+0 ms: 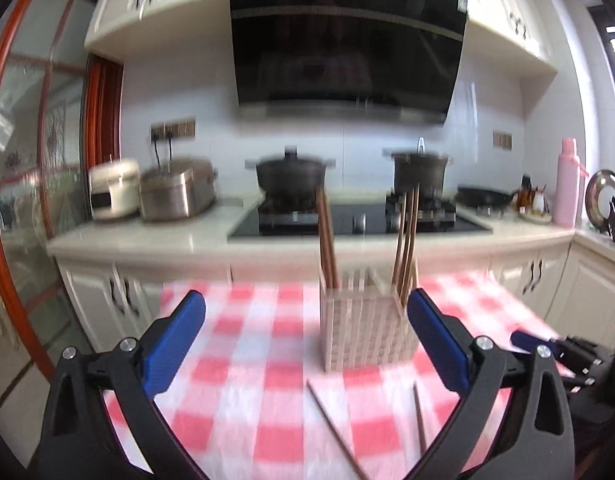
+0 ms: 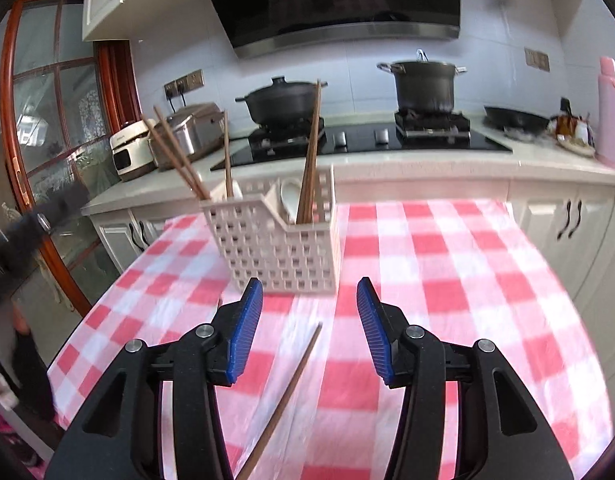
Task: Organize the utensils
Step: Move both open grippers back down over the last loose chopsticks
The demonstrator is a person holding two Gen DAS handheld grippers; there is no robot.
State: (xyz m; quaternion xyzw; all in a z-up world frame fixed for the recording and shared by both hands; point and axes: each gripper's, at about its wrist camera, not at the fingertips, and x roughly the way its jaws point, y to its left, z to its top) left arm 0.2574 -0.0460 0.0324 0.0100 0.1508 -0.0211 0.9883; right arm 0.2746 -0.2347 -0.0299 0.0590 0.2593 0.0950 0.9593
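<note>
The white basket [image 2: 275,240] holds upright chopsticks [image 2: 309,160] and a spoon [image 2: 290,196]; both claws [image 1: 305,320] [image 2: 309,304] gape, empty.

White cabinets [image 1: 155,4], tiled wall [image 1: 347,148], red-framed glass door [image 1: 35,128]

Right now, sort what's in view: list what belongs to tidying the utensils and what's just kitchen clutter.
For the job:
- white basket
- chopsticks standing in it
- loose chopstick on the checked cloth
- second loose chopstick
- white spoon in the basket

Just lying about:
- two black pots on the stove
- rice cooker
- pink bottle
- wok
</note>
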